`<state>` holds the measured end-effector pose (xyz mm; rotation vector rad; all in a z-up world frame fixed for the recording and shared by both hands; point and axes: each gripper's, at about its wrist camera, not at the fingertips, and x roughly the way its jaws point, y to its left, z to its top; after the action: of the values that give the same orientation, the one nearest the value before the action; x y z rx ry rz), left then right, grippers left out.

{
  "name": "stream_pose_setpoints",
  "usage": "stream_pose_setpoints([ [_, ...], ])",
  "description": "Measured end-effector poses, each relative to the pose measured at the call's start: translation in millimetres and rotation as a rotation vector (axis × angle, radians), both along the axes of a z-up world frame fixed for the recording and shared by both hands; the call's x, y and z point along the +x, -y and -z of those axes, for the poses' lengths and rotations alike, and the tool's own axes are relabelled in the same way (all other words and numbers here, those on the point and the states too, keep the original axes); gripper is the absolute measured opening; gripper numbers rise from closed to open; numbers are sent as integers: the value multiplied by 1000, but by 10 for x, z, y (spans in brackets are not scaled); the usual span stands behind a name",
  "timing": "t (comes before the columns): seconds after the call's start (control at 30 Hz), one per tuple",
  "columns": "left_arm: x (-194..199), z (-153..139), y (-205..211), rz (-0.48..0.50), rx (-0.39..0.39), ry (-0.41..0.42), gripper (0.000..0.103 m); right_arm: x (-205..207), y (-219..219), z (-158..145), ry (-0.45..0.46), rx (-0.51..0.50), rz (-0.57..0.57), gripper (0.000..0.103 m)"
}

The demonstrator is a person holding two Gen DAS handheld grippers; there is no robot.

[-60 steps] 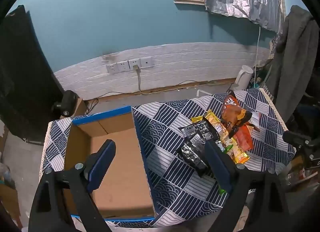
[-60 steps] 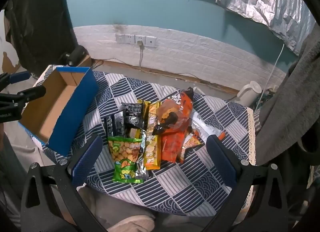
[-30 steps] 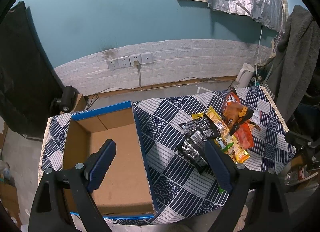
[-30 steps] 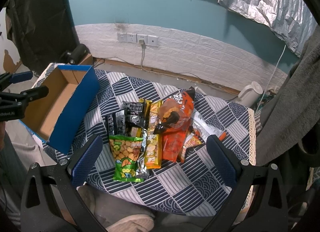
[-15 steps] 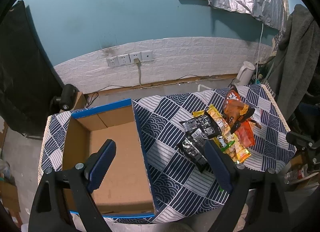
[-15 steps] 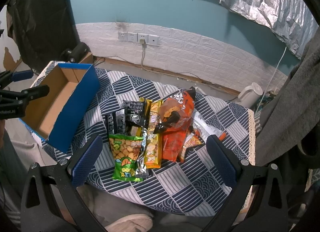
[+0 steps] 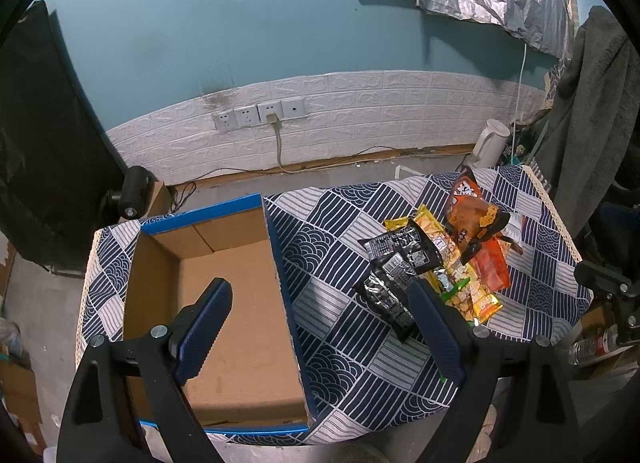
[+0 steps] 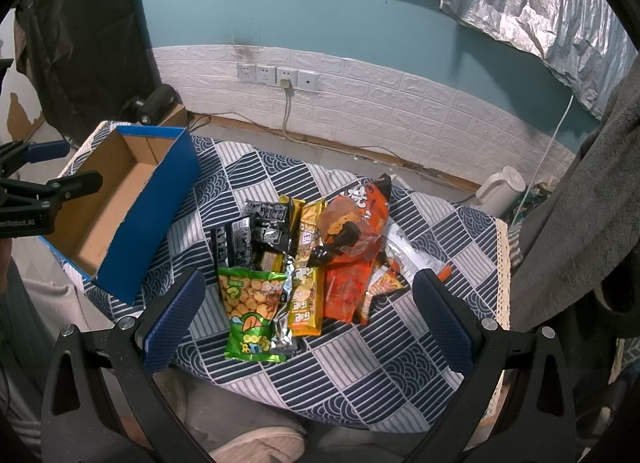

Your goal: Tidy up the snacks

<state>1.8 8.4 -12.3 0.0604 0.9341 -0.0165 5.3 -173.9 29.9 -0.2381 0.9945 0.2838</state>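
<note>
An empty blue-rimmed cardboard box (image 7: 224,303) (image 8: 120,199) sits on the left of the patterned table. To its right lies a heap of snack packets (image 7: 440,263): black packets (image 8: 256,231), a green bean-snack bag (image 8: 252,311), yellow bars (image 8: 308,275) and orange bags (image 8: 352,231). My left gripper (image 7: 320,319) hovers open above the box's right wall, holding nothing. My right gripper (image 8: 308,315) hangs open over the near edge of the heap, its fingers either side of the green bag and yellow bar, well above them.
The table wears a navy and white cloth (image 8: 360,375). A white kettle (image 8: 500,189) stands on the floor beyond, by a white brick wall with sockets (image 8: 280,77). Grey cloth (image 8: 580,223) hangs at the right. A shoe (image 8: 256,445) shows below the table edge.
Both views have shifted only slightly; the left one drifted a little. Snacks and box lie as before, and both grippers stay open.
</note>
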Motion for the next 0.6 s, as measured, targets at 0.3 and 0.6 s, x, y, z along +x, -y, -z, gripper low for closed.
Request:
stream_pose_setpoints([
  [0.3, 3, 40, 42, 8, 1, -15, 92, 15, 18, 2, -15, 6, -1, 101],
  [0.6, 39, 190, 166, 35, 10, -70, 92, 55, 16, 55, -19, -18, -2, 101],
])
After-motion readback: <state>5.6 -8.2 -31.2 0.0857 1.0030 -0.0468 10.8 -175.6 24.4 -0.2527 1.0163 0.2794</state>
